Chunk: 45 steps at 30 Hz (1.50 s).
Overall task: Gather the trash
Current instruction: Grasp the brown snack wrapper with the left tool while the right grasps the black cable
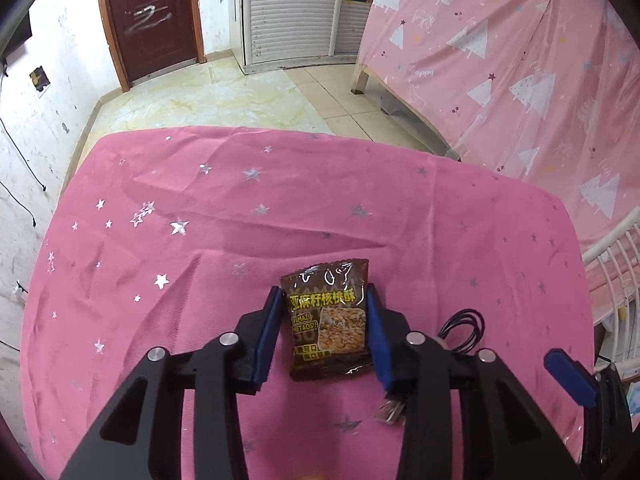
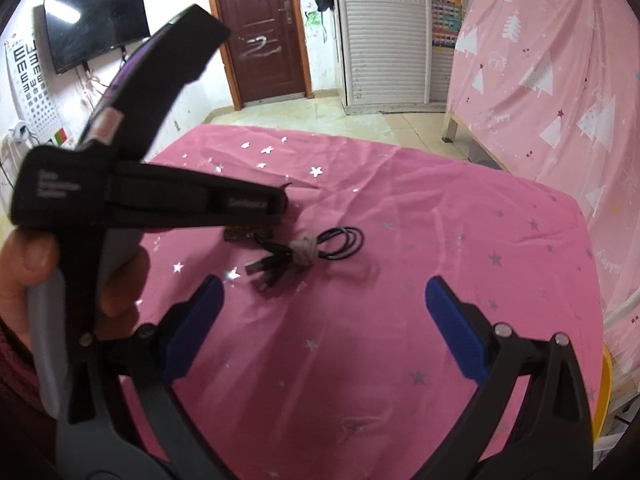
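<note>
A brown snack wrapper [image 1: 328, 320] with yellow lettering lies flat on the pink star tablecloth [image 1: 200, 240]. My left gripper [image 1: 322, 294] is low over it, its blue pads [image 1: 270, 328] on either side of the wrapper, close to its edges; I cannot tell whether they press on it. In the right wrist view the left gripper's body [image 2: 132, 184] fills the left side and hides most of the wrapper [image 2: 240, 235]. My right gripper [image 2: 322, 312] is open and empty above the cloth, near the table's front.
A coiled black USB cable [image 2: 308, 250] with a grey tie lies right of the wrapper, also in the left wrist view [image 1: 460, 330]. A bed with a pink tree-pattern curtain [image 2: 560, 80] stands right. A yellow object [image 2: 602, 396] sits at the table's right edge.
</note>
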### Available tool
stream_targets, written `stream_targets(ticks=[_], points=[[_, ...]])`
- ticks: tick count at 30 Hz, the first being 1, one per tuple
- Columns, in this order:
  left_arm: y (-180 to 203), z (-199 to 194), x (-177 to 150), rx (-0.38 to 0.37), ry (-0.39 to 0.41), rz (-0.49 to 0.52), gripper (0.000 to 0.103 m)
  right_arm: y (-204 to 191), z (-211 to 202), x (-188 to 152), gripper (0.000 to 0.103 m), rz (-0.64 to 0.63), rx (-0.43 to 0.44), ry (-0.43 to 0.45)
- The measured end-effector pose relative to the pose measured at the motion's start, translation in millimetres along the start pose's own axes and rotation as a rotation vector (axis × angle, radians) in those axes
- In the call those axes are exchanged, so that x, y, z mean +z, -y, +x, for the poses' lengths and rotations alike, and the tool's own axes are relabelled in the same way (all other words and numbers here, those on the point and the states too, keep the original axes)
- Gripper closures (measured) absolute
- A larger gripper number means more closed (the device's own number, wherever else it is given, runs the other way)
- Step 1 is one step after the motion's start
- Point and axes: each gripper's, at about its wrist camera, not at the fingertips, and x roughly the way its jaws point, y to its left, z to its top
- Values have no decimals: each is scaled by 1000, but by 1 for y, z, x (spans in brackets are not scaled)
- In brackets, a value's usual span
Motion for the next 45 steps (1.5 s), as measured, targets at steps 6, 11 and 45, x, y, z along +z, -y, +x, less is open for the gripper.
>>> stream_targets(ticks=[6,11,45], points=[[-20,-7,-4,-8,8,-14,69,-9,15,10,6,-27,-8,-35],[-37,-16,-4,-14,25,-35,69,-14,32,20,6,-37,-17,-66],[-72,-35,-32,-17,131,-55,69,2,48,32,34,123,-71,-82]])
